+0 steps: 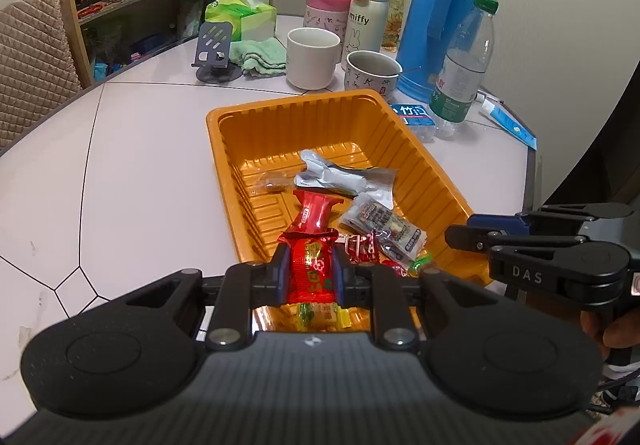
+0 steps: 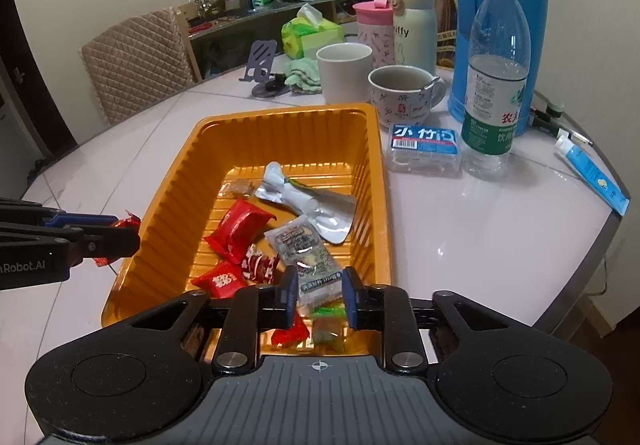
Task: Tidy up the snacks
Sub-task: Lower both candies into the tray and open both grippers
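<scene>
An orange plastic tray (image 1: 256, 149) (image 2: 192, 149) on the white table holds several wrapped snacks: a silver pouch (image 1: 332, 175) (image 2: 316, 201), red packets (image 1: 316, 211) (image 2: 238, 231) and a grey printed packet (image 1: 380, 223) (image 2: 304, 245). My left gripper (image 1: 311, 265) is shut on a red snack packet (image 1: 312, 269) above the tray's near left edge; it shows from the side in the right wrist view (image 2: 120, 233). My right gripper (image 2: 318, 297) hangs open over the tray's near end, its fingers either side of the grey packet without closing on it; it also shows in the left wrist view (image 1: 476, 233).
Behind the tray stand a white mug (image 1: 312, 57), a patterned cup with a spoon (image 1: 372, 71), a blue thermos jug (image 1: 444, 9), a water bottle (image 2: 496, 73) and a blue-labelled box (image 2: 424, 143). A tube (image 2: 592, 173) lies near the right table edge. A chair (image 2: 136, 57) stands far left.
</scene>
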`<state>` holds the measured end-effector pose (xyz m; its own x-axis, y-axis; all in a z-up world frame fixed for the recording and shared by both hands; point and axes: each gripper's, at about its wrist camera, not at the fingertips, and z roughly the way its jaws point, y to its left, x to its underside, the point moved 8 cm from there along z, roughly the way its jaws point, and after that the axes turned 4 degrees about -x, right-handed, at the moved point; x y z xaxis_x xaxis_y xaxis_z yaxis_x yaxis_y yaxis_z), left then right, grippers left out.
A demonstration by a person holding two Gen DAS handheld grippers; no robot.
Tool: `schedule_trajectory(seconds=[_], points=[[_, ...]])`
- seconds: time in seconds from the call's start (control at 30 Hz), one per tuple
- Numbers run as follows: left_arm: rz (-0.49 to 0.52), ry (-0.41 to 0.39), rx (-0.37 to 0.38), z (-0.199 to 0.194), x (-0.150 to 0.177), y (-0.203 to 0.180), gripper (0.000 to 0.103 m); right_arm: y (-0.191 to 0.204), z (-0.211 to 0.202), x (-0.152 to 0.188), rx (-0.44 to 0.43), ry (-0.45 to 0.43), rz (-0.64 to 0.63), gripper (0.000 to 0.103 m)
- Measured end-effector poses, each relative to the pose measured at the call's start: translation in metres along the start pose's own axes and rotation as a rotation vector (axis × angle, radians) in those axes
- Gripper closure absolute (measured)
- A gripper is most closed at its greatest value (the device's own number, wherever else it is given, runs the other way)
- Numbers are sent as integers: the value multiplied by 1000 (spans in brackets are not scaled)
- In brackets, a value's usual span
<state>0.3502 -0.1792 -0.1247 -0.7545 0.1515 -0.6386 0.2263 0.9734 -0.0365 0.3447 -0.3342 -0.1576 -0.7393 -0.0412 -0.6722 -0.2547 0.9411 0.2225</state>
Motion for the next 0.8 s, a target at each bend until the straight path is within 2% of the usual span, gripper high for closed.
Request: schedule_trajectory(seconds=[0.07, 0.13, 0.73, 0.8], points=[[2, 1, 3, 1, -1, 0, 84, -1, -1, -2, 4, -10, 9, 69], [3, 2, 4, 3, -2, 0, 84, -2, -1, -3, 4, -15, 14, 68], [16, 6, -1, 22, -15, 0, 83, -6, 3, -11, -18, -21, 60, 67], [17, 1, -4, 23, -17, 0, 79, -7, 2, -11, -22, -22, 70, 66]])
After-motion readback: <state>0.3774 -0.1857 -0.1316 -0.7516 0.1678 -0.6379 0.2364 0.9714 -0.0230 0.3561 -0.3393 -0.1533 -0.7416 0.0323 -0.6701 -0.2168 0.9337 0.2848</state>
